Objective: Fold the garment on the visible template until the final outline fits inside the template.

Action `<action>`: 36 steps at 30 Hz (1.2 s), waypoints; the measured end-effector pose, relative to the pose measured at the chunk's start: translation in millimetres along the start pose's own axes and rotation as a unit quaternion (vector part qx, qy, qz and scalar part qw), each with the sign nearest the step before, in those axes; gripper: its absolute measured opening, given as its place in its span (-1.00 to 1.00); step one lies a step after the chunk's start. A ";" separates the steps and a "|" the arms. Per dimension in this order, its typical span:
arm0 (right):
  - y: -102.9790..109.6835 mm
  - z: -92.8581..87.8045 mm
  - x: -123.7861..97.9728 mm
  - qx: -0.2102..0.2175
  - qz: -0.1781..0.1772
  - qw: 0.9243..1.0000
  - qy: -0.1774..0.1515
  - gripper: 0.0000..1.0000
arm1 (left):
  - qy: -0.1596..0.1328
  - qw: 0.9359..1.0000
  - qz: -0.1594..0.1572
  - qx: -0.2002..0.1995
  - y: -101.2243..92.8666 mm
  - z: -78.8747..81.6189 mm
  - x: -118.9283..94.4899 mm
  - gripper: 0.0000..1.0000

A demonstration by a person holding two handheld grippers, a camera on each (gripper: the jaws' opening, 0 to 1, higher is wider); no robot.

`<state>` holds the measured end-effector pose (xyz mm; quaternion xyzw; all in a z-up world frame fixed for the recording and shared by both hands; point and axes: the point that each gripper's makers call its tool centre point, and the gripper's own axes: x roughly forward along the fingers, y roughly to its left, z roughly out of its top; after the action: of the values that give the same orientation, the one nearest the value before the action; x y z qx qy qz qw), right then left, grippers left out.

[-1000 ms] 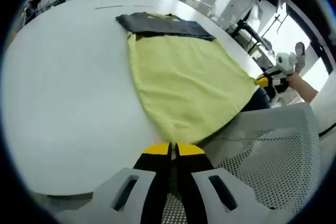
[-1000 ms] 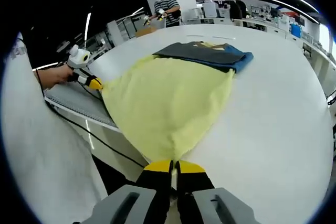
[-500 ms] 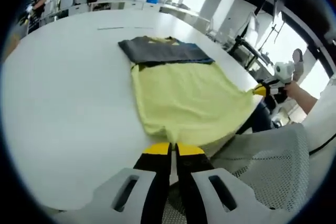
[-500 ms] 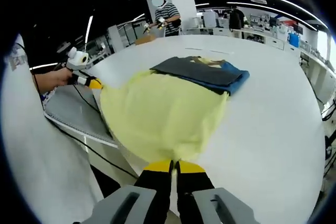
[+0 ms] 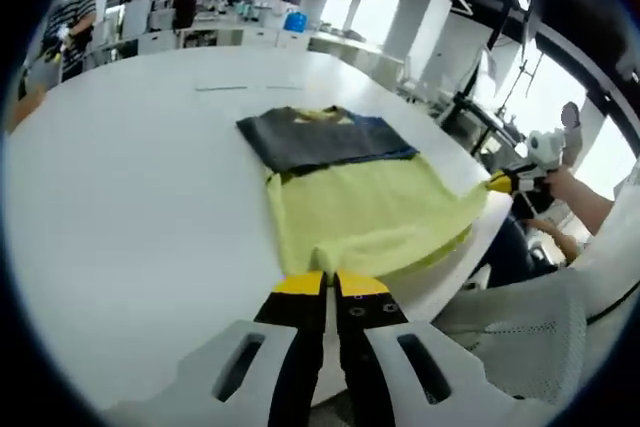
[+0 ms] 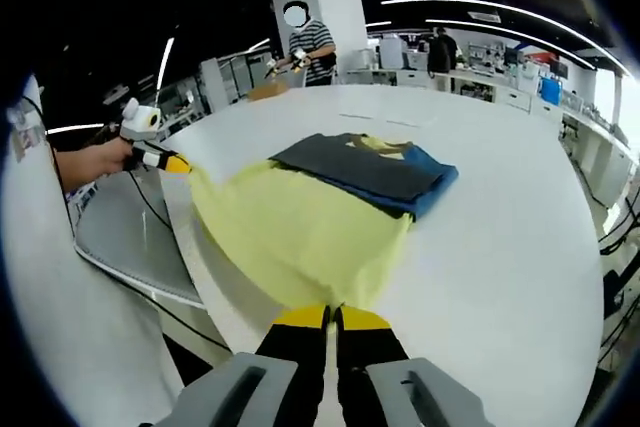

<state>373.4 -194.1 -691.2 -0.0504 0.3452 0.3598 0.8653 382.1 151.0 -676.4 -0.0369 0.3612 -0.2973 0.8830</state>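
Observation:
A yellow garment lies spread on the white round table, stretched between both grippers. A dark grey and blue cloth covers its far end, and a bit of yellow collar shows beyond it. My left gripper is shut on one near corner of the hem. My right gripper is shut on the other near corner of the yellow garment. Each gripper appears in the other's view, the right gripper and the left gripper, both pinching yellow fabric. The dark cloth has a blue edge.
A white mesh chair stands off the table edge near me, seen grey in the right gripper view. A person stands beyond the table's far side. Desks and equipment line the back of the room.
Both grippers have carried the near hem up and forward, toward the dark cloth. The yellow fabric that hung over the table edge now sits above the table and looks shorter.

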 end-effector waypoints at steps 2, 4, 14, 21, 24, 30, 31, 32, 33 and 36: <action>-5.1 4.3 0.7 0.002 -0.005 1.000 -0.005 -1.00 | -0.005 1.000 0.001 0.001 2.0 5.4 1.4 -1.00; -8.3 8.4 2.2 0.005 -0.006 1.000 -0.009 -1.00 | -0.011 1.000 0.004 0.002 4.3 10.9 3.6 -1.00; -28.4 23.9 12.9 0.009 -0.019 1.000 -0.019 -1.00 | -0.035 0.999 0.013 0.013 13.9 38.6 16.6 -1.00; -41.7 38.7 19.2 0.009 -0.028 0.999 -0.029 -1.00 | -0.048 0.998 0.022 0.019 23.4 54.9 26.0 -1.00; -46.7 43.4 21.3 0.010 -0.031 0.999 -0.032 -1.00 | -0.052 0.998 0.024 0.020 26.6 60.2 29.2 -1.00; -55.6 50.3 24.7 0.014 -0.038 0.998 -0.038 -1.00 | -0.058 0.998 0.028 0.025 30.7 68.3 34.5 -1.00; -56.4 51.2 25.2 0.014 -0.038 0.998 -0.039 -1.00 | -0.058 0.998 0.028 0.025 31.2 69.0 35.2 -1.00; -57.4 52.0 25.8 0.015 -0.039 0.998 -0.039 -1.00 | -0.059 0.997 0.029 0.026 32.2 70.4 36.1 -1.00; -58.3 52.8 26.3 0.016 -0.039 0.998 -0.039 -1.00 | -0.060 0.997 0.030 0.026 32.9 71.5 36.8 -1.00; -62.3 58.5 26.3 0.016 -0.043 0.998 -0.043 -1.00 | -0.066 0.997 0.032 0.028 34.4 78.1 38.9 -1.00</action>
<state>460.5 -204.9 -673.6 -0.0362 0.3112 0.3187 0.8946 472.6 146.1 -652.5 -0.0204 0.2951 -0.2761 0.9145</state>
